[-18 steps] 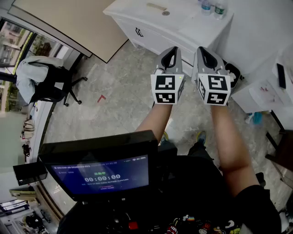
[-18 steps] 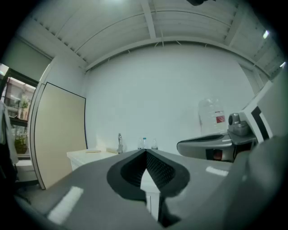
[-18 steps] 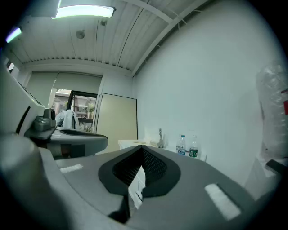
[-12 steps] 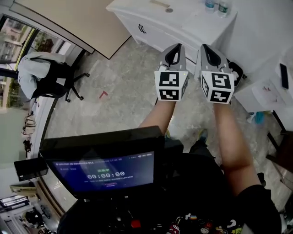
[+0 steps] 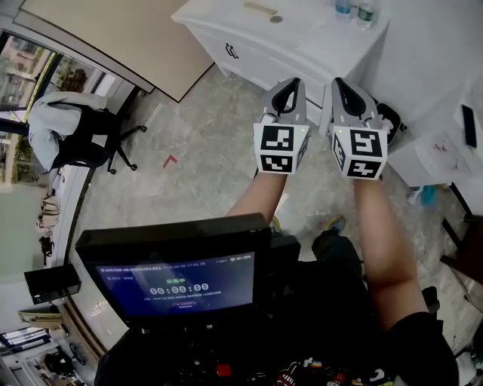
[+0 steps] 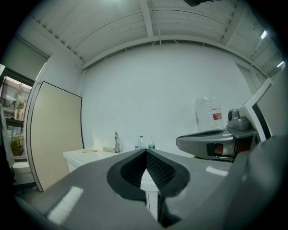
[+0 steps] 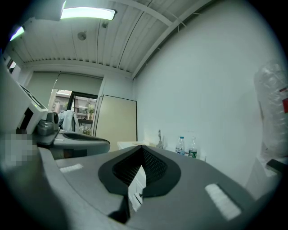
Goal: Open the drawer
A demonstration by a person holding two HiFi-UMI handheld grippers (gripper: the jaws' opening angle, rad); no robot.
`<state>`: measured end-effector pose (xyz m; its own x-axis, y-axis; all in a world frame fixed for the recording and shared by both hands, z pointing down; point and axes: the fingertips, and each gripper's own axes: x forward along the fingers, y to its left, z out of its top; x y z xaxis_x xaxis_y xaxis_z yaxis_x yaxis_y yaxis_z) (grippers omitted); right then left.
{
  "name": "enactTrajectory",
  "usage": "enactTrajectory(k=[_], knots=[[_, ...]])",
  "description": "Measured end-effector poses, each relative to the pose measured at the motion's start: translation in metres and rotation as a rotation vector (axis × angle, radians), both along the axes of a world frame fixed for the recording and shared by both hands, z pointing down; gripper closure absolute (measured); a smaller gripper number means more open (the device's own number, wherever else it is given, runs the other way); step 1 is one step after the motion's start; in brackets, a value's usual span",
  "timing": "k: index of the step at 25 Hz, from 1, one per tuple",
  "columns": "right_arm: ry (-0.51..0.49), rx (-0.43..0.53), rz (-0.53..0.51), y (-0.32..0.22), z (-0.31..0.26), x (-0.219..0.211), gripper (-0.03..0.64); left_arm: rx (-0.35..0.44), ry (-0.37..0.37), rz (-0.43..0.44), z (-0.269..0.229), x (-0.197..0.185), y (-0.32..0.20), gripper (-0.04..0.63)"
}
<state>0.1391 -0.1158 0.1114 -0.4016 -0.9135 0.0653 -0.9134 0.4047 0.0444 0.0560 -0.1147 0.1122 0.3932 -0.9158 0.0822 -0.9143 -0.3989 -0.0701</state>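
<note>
A white cabinet (image 5: 256,60) stands across the floor at the top of the head view. Its drawer front carries a small dark handle (image 5: 232,51). My left gripper (image 5: 290,81) and right gripper (image 5: 340,81) are held side by side in the air, well short of the cabinet and touching nothing. Both are shut, jaws meeting at the tips with nothing between them. The left gripper (image 6: 146,151) points at the cabinet top (image 6: 85,155) by the wall. Below the right gripper (image 7: 143,148), the drawer handle (image 7: 140,194) shows through the slit between the jaws.
Two water bottles (image 5: 353,9) stand on the cabinet top. A black office chair with a jacket (image 5: 75,132) is at the left, and a monitor (image 5: 177,275) is close below me. A white table (image 5: 438,151) and a dark bag (image 5: 389,117) lie at the right.
Both grippers have drifted slightly to the right in the head view and stay shut. The camera has shifted a little. Nothing was taken hold of.
</note>
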Motion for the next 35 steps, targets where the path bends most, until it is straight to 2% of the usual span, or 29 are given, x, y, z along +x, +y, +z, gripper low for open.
enactTrajectory(k=[4, 9, 12, 16, 21, 25, 30, 35], knots=[[-0.036, -0.020, -0.010, -0.014, 0.022, 0.016, 0.595, -0.018, -0.033, -0.011, 0.024, 0.011, -0.015, 0.595], [-0.038, -0.032, -0.019, -0.032, 0.050, 0.019, 0.595, -0.047, -0.040, -0.032, 0.055, 0.010, -0.036, 0.584], [-0.028, -0.056, 0.006, -0.038, 0.067, 0.011, 0.595, -0.080, -0.044, 0.012, 0.076, 0.003, -0.053, 0.561], [-0.011, -0.082, 0.049, -0.056, 0.099, -0.008, 0.595, -0.114, -0.060, 0.113, 0.114, -0.010, -0.082, 0.529], [-0.017, -0.074, 0.137, -0.099, 0.164, -0.032, 0.595, -0.118, -0.088, 0.227, 0.182, -0.032, -0.129, 0.509], [-0.029, -0.066, 0.184, -0.129, 0.232, -0.051, 0.595, -0.111, -0.099, 0.286, 0.255, -0.046, -0.164, 0.494], [-0.038, -0.040, 0.247, -0.164, 0.312, -0.064, 0.595, -0.132, -0.048, 0.304, 0.346, -0.055, -0.215, 0.447], [-0.031, -0.002, 0.263, -0.190, 0.373, -0.068, 0.595, -0.127, -0.071, 0.306, 0.425, -0.052, -0.256, 0.420]])
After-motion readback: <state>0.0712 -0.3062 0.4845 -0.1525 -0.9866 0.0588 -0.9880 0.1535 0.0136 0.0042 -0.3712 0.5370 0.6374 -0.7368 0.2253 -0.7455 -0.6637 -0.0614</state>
